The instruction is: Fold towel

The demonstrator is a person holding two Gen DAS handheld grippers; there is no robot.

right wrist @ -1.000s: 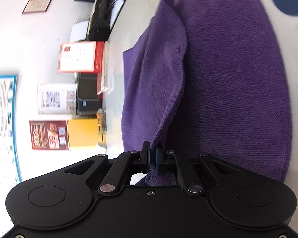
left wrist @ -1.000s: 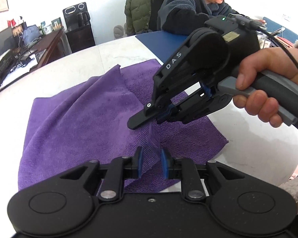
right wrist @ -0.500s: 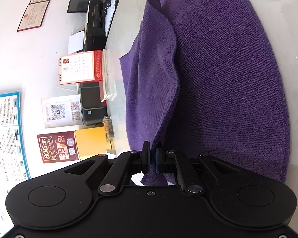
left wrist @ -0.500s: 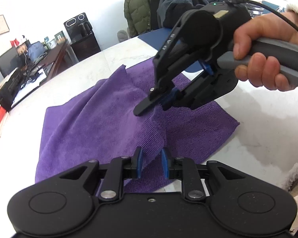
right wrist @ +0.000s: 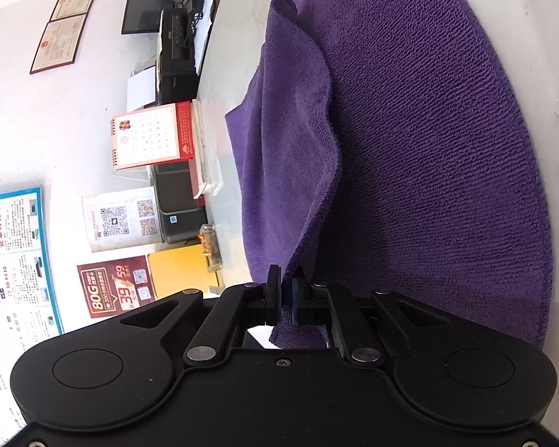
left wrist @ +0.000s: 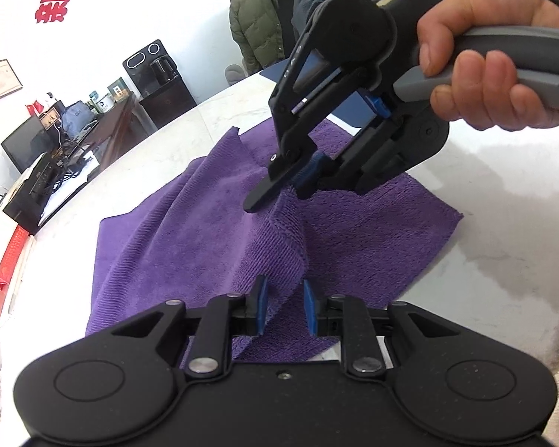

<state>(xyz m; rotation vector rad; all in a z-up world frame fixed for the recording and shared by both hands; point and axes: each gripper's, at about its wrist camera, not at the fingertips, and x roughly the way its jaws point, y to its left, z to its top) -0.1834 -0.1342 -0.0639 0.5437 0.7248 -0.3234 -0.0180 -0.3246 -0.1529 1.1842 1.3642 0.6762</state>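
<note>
Towel (left wrist: 212,253) is purple, spread across the white table (left wrist: 503,260) near its front edge, one hem pulled up into a ridge. Right gripper (left wrist: 296,188) is clamped tight on that hem. Left gripper (left wrist: 282,307) has its jaws a bit apart, cloth between them, pads not pressing.

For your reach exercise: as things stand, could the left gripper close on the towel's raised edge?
Probably yes. The raised edge of the towel runs between the left gripper's parted pads, nothing blocking. The right gripper pinches the same edge farther along.
</note>
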